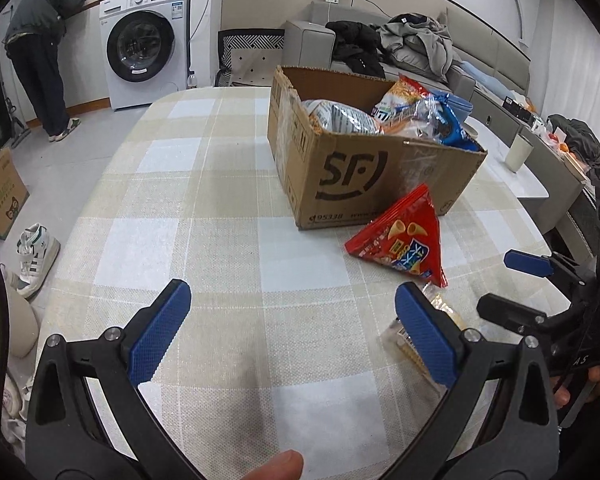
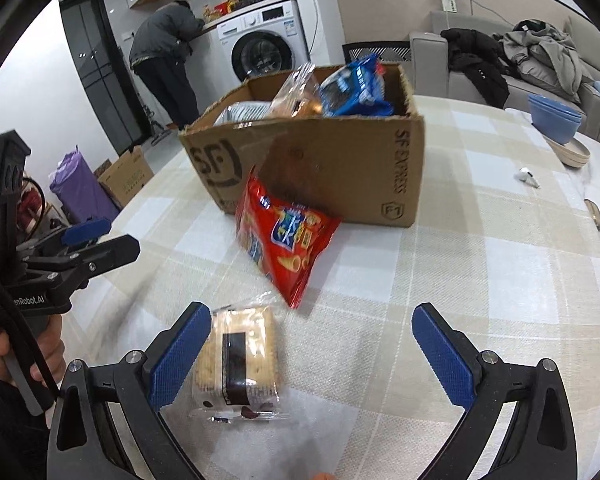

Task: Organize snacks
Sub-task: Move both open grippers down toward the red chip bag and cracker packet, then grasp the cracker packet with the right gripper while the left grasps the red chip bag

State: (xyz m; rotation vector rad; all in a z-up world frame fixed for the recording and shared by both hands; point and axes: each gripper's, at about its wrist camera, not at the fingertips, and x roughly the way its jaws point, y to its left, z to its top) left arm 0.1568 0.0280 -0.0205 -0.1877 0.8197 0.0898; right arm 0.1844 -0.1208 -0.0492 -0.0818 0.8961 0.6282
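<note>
A cardboard box (image 1: 360, 176) holding several snack packs stands on the checked tablecloth; it also shows in the right wrist view (image 2: 340, 168). A red snack bag (image 1: 404, 240) leans against the box's front (image 2: 284, 240). A clear pack of crackers (image 2: 240, 360) lies on the cloth between my right gripper's fingers, beside the left pad. My right gripper (image 2: 312, 356) is open and touches nothing. My left gripper (image 1: 292, 332) is open and empty over bare cloth; the cracker pack (image 1: 444, 312) peeks out behind its right finger.
Blue bowls (image 2: 556, 120) on a plate, a white earbud (image 2: 526, 178) and a white cup (image 1: 518, 152) sit at the table's far side. A sofa with clothes (image 1: 412, 44), a washing machine (image 1: 148, 44) and a standing person (image 1: 44, 40) are beyond.
</note>
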